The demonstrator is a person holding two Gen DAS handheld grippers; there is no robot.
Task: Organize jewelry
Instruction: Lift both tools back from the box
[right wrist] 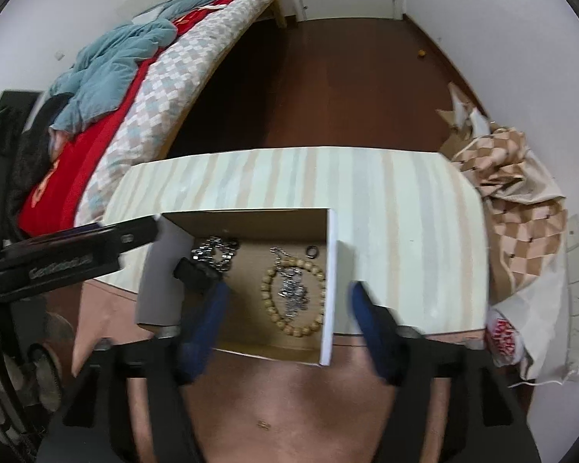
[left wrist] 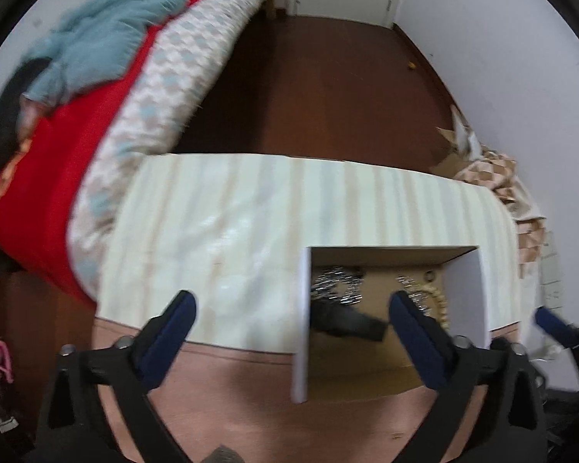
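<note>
While both tools tilt steeply downward, the left tool [left wrist: 293,328] and right tool [right wrist: 289,308] gape empty over the cardboard box [right wrist: 330,289] holding a wooden bead bracelet [right wrist: 289,293] and metal chain [right wrist: 214,252].
</note>
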